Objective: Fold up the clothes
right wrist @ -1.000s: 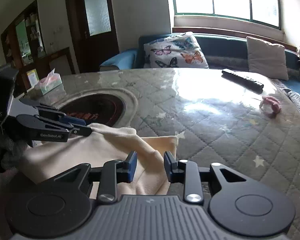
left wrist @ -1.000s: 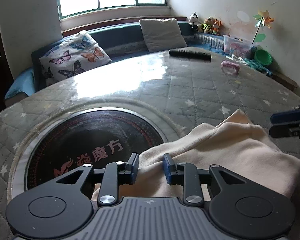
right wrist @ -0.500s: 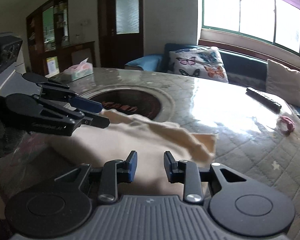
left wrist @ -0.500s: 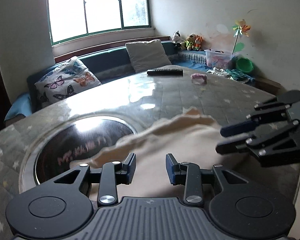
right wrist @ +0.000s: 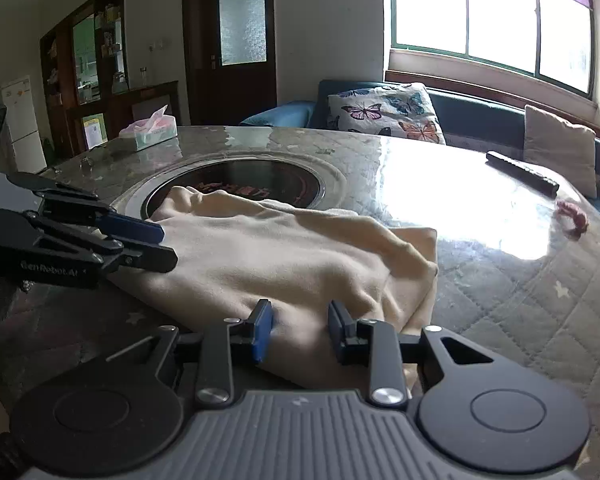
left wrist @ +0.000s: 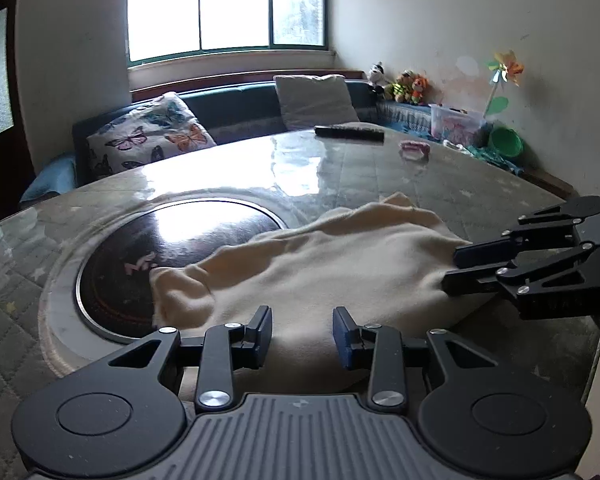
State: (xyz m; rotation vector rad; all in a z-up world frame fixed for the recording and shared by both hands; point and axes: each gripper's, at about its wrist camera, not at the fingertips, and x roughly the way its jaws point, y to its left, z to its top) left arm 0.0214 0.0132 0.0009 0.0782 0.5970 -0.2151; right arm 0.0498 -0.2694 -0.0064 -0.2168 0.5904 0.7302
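- White lettering on the side of the left gripper reads "GenRobot.AI", seen from the right wrist view.
- Red characters run around the rim of the dark round hob sunk into the table; they are too small and partly covered to read. In the left wrist view only a pale logo fragment shows on its glass.
- The cream garment lies rumpled on the table near its front edge, 1 end draped over the hob, the other folded double toward the right.
- The left gripper has its 2 fingers spread apart, with the garment's near hem lying under and between the tips; nothing is pinched.
- The right gripper is likewise parted, its 2 blue pads either side of a fold of cream cloth without squeezing it.
- From the left wrist view, the right gripper's tips rest at the garment's right edge, touching the cloth.
- Further back on the table sit a black remote, a pink hair tie and a tissue box.
- A butterfly cushion leans on the bench under the window.
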